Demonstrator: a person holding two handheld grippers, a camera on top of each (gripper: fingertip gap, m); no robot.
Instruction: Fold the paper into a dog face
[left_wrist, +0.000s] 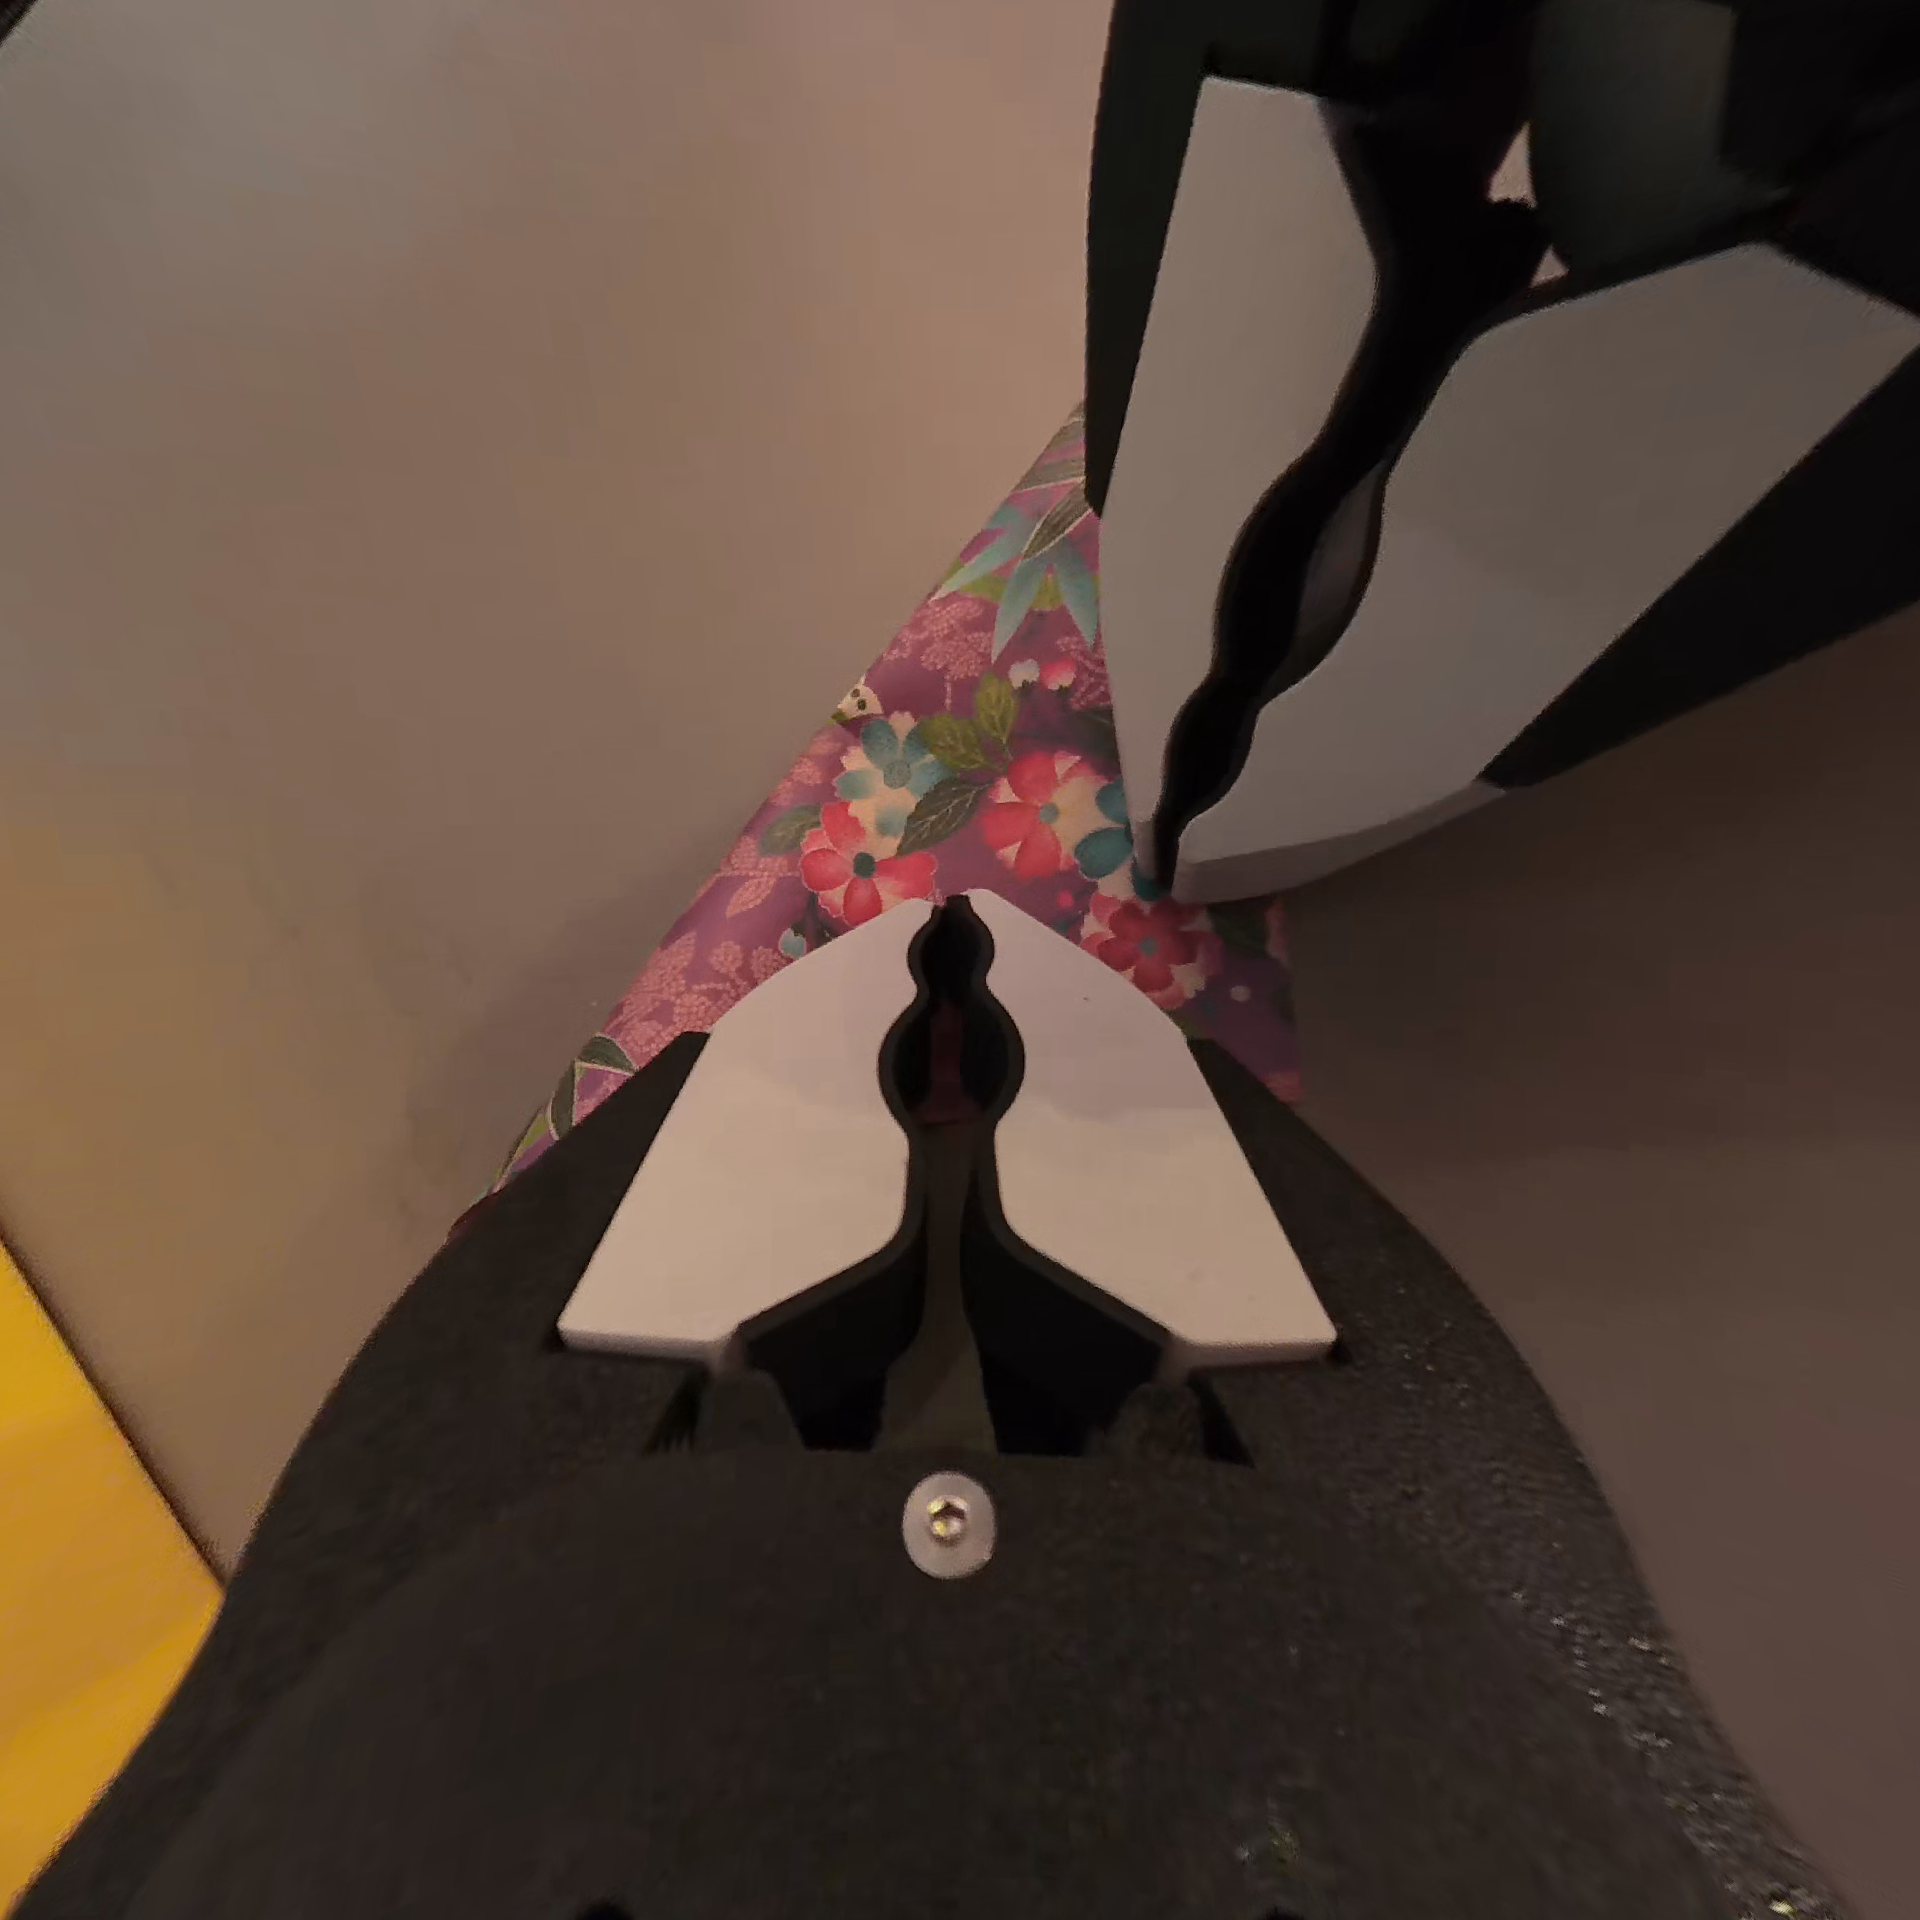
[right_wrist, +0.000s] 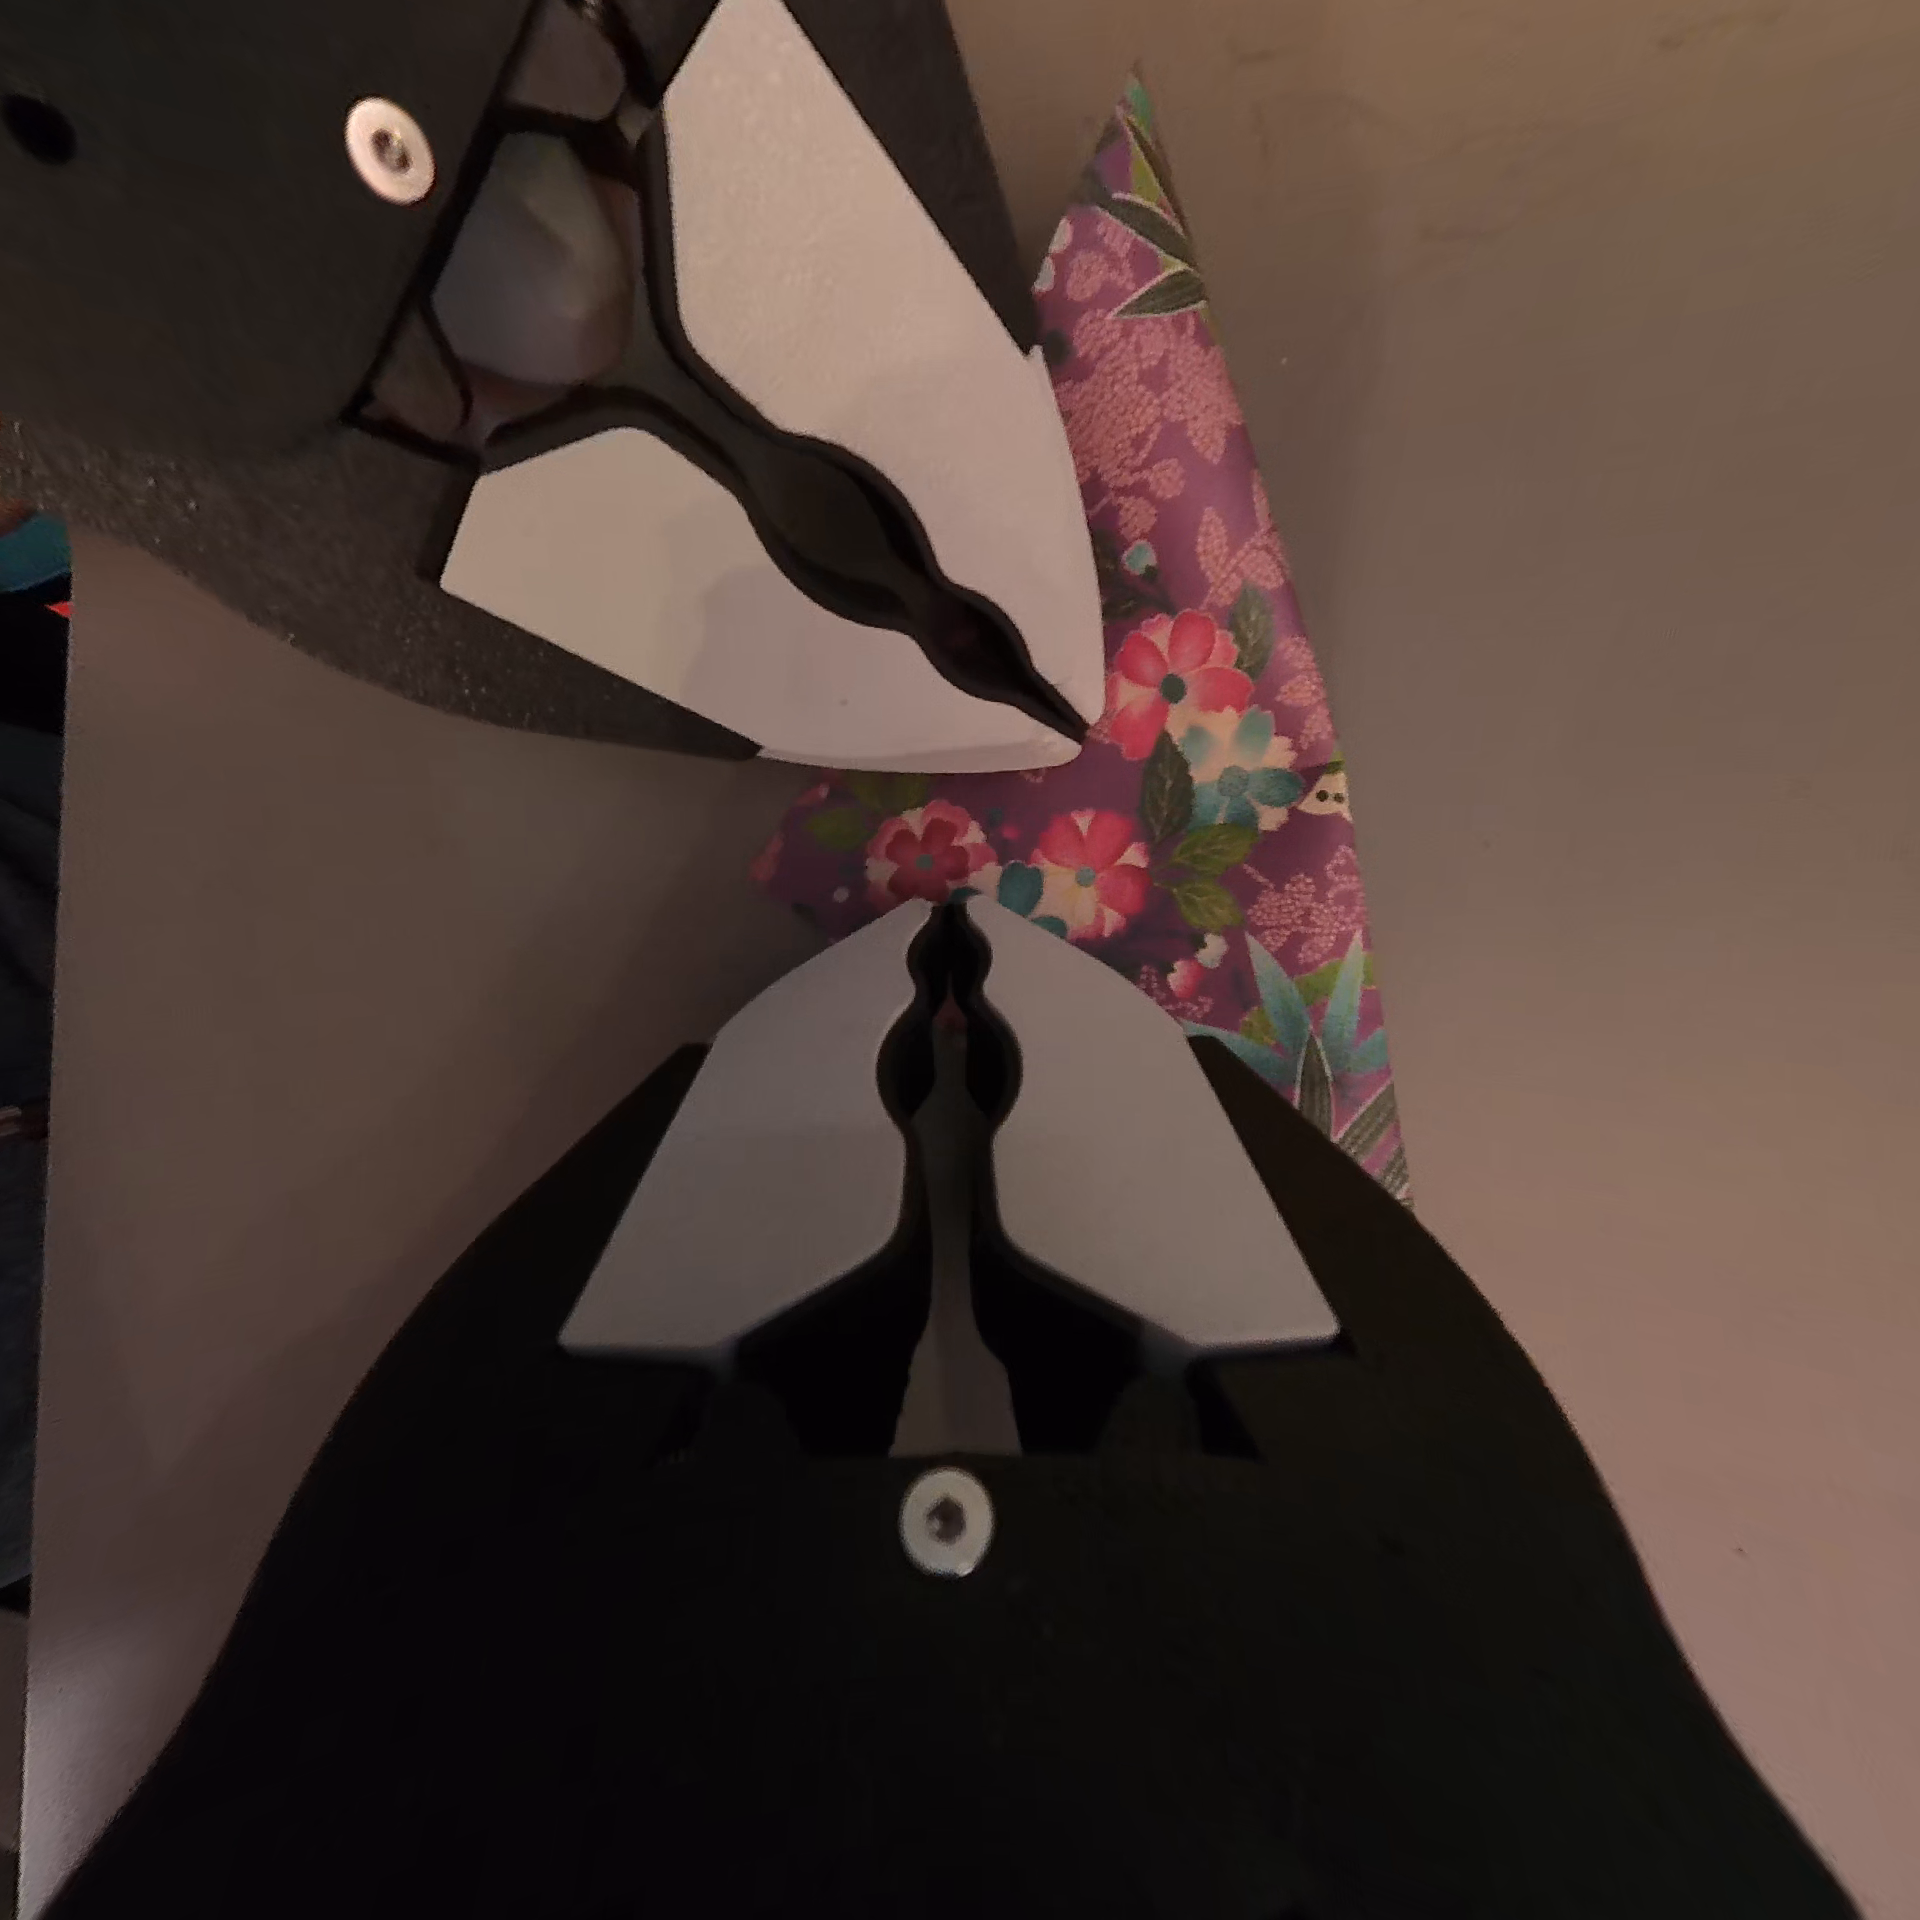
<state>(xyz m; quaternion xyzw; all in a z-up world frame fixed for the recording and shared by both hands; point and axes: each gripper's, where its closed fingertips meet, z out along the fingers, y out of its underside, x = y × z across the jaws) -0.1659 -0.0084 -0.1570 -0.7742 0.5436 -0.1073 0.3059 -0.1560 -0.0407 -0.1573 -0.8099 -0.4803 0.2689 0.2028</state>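
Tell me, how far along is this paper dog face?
Early on, it seems. The floral paper already lies folded into a triangle on the table. Right now the left gripper and right gripper, both shut, press their tips on it near one corner, likely flattening a crease. No ear or chin flaps show yet, so those folds remain.

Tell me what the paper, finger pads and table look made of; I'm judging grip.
Paper: thin printed sheet, purple floral, slight sheen, folded to crisp edges.
Finger pads: smooth matte white, probably plastic, set in a grainy black body, likely 3D-printed, on the left gripper.
Table: plain grey, smooth and matte; material unclear, perhaps laminate.
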